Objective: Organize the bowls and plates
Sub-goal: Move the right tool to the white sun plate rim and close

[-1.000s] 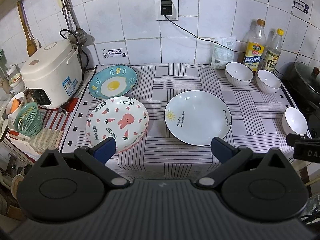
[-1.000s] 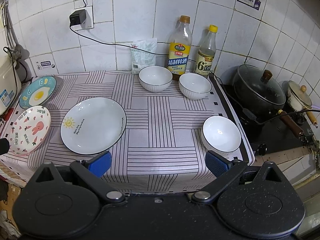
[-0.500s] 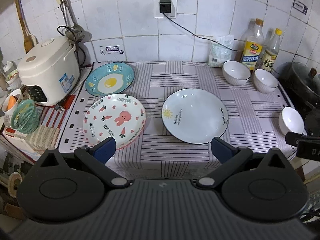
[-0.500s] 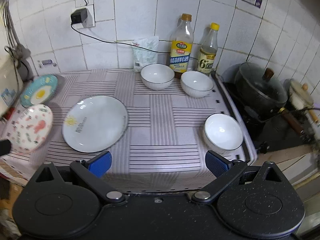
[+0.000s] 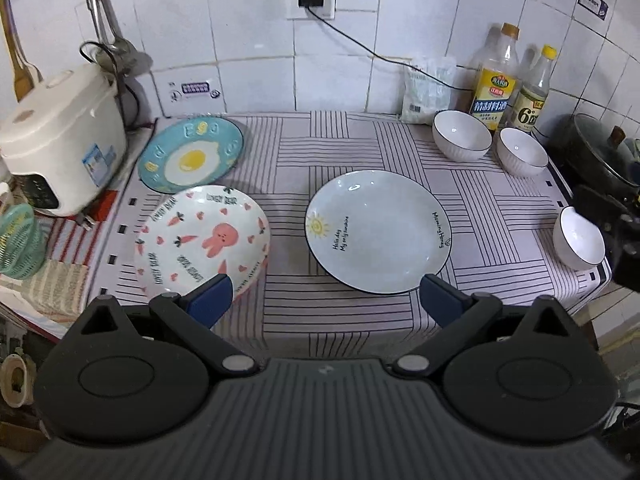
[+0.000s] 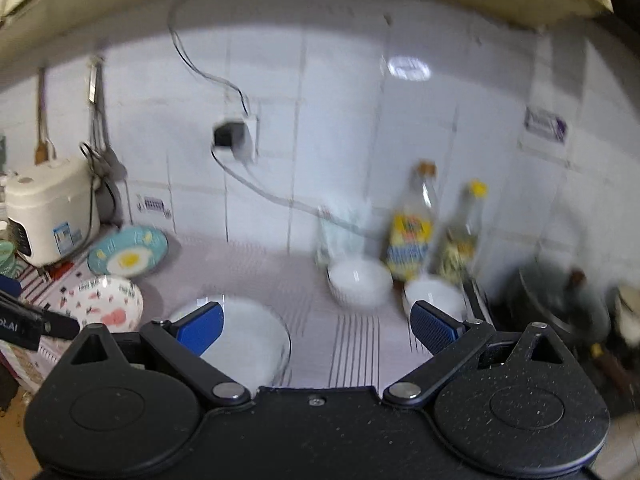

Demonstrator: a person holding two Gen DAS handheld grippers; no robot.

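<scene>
Three plates and three bowls lie spread across the striped counter, none stacked, so the sorting looks barely begun. The egg plate sits at the back left beside the rice cooker; the rabbit plate lies just in front of it, tipped slightly; the sun plate rests flat at the centre. Two bowls stand at the back right in front of the bottles, the rear bowl and the middle bowl close together, and the near bowl sits alone at the right edge, next to the dark pot.

The left gripper hovers over the front edge with its jaws wide apart and nothing between them. The right gripper is likewise spread and empty. All gathering remains to be done.

Compared with half a second ago, the left view has drawn a little closer to the plates. The right view has swung sharply upward and blurred: it now takes in the wall socket and an overhead cabinet edge, and the near bowl has dropped out of its sight. No dish has shifted.
</scene>
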